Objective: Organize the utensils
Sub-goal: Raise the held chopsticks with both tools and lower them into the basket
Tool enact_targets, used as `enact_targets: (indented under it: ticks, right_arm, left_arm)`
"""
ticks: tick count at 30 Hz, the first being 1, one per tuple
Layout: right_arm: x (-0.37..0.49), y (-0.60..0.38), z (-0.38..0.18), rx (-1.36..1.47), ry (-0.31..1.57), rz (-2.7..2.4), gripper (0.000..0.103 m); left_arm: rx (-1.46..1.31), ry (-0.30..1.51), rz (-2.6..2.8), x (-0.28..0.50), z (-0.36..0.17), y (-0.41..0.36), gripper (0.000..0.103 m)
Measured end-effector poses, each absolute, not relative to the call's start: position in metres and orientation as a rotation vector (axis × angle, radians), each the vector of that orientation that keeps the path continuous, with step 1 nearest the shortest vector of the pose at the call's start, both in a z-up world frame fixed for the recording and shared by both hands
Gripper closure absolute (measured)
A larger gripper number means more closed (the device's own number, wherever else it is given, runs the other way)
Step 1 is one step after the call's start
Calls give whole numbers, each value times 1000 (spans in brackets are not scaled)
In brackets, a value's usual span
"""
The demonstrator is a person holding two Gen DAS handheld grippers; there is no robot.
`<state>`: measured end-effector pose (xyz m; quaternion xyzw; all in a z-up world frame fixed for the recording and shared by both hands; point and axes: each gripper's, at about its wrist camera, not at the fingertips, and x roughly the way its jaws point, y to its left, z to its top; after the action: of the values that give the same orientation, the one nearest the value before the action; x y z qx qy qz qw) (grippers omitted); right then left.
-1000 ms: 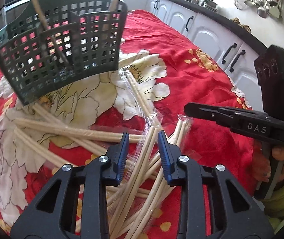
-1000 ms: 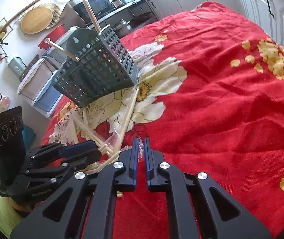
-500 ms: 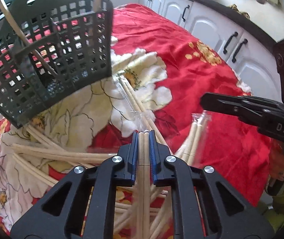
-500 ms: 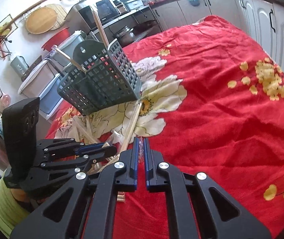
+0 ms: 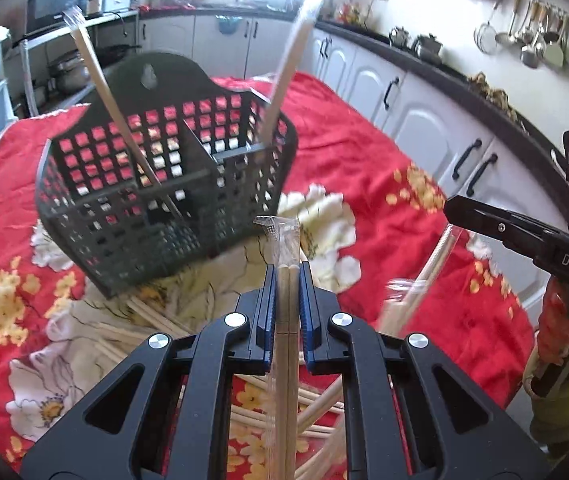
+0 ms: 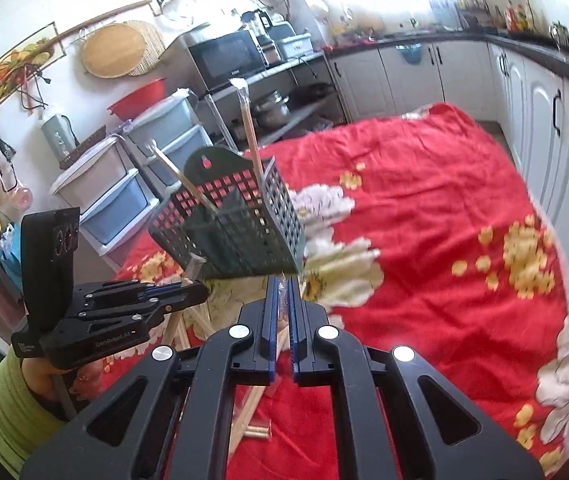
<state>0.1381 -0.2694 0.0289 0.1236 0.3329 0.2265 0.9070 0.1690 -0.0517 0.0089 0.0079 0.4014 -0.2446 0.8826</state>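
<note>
Where the left wrist view looks along the left claw (image 5: 287,280), its jaws pinch 1 wrapped chopstick pair (image 5: 286,312) near the top end; light, stiff and slick in its film, it likely needs a firm hold. Ahead, the dark basket (image 5: 124,216) on the red-clothed desk (image 5: 364,168) holds 2 wrapped pairs in 2 compartments.

From the right wrist view, the right claw (image 6: 281,304) is closed on another wrapper (image 6: 282,304), with loose pairs (image 6: 252,408) lying below.
</note>
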Motion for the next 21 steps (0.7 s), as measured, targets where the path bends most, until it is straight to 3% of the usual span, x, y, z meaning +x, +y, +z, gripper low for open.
enact_targets:
  ticks: [21]
  right_arm:
    - [131,-235,104,105,532,556,98]
  left_arm:
    - [-152,626,-446,178,75,-5,100]
